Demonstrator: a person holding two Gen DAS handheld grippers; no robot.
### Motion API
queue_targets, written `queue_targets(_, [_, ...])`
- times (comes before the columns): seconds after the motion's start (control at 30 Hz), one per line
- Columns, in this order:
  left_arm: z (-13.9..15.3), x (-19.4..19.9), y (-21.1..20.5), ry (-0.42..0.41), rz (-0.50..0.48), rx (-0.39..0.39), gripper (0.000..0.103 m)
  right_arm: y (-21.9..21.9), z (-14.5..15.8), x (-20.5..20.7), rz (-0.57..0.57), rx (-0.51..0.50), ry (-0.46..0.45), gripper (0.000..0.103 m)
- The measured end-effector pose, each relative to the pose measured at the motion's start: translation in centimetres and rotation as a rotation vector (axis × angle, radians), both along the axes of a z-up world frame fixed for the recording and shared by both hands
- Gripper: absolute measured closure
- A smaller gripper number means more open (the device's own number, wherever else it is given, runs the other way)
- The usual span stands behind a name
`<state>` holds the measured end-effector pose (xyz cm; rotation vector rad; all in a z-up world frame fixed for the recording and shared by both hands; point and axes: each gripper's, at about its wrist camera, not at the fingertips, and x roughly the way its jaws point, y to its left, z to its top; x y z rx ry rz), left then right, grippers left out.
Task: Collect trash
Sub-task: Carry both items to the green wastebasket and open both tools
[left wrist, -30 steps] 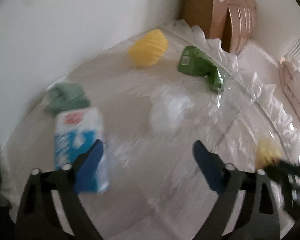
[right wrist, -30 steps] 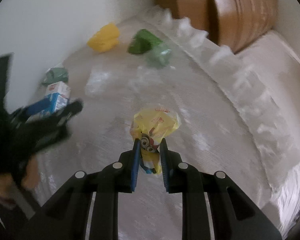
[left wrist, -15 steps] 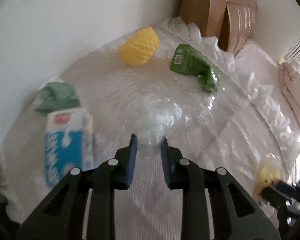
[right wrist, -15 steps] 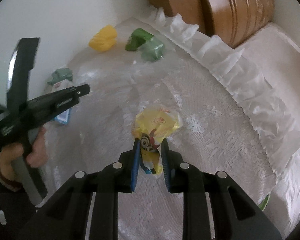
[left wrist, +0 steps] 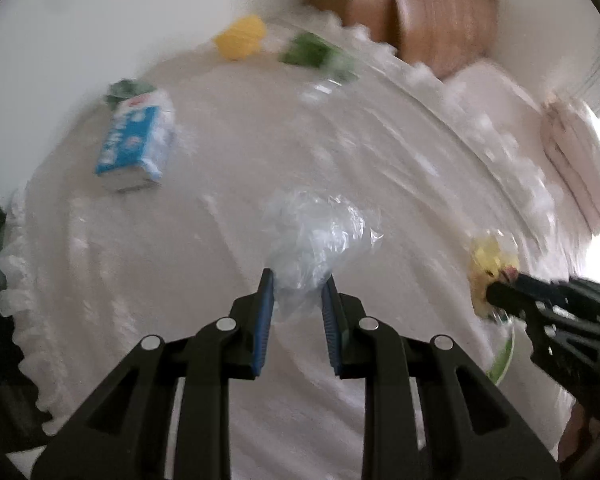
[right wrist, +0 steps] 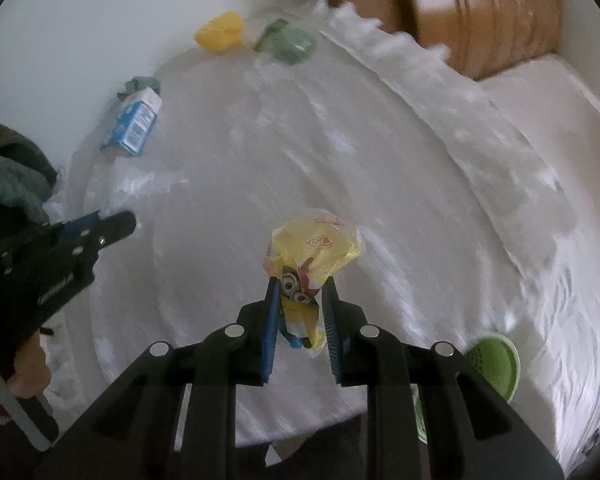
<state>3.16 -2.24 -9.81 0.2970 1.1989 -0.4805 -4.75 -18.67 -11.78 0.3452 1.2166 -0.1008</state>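
Left wrist view shows the left hand-held gripper (left wrist: 296, 312) clamped on the crumpled clear plastic (left wrist: 316, 240), right hand-held gripper (right wrist: 302, 316) pinching the yellow wrapper (right wrist: 312, 248), so probably keep both squeezed tight till they're over the green bin (right wrist: 496, 364).

left gripper (left wrist: 296, 284): lower centre of frame, pitched steeply down, blue pads clamped on clear plastic wad (left wrist: 316, 236) | right gripper (right wrist: 300, 292): lower centre, pitched steeply down, pads pinched on yellow wrapper (right wrist: 312, 252) | bare hand (right wrist: 16, 376) seen lower left, wrapped round left handle

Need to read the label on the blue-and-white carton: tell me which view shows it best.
The left wrist view: the blue-and-white carton appears larger and nearer there, though motion-blurred. In the right wrist view it is smaller and off toward the far left edge.
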Motion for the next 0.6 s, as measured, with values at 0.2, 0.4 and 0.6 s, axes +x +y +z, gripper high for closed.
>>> queue_targets(0.2, [0.4,-7.8,-8.1,0.038,-0.230,-0.038,0.080,-6.2,-0.7,-8.6,-0.124,-0.039,0.030,0.080])
queue_targets(0.4, [-0.7,-16.0,-16.5,0.100,-0.490,-0.042,0.080,-14.0,-4.8,-18.2,-0.324,-0.064,0.147,0.080])
queue_targets(0.6, [-2.9,-21.3,-21.6,0.145,-0.622,0.028,0.080,-17.7,-9.3,-23.1,-0.392,-0.067,0.210,0.077])
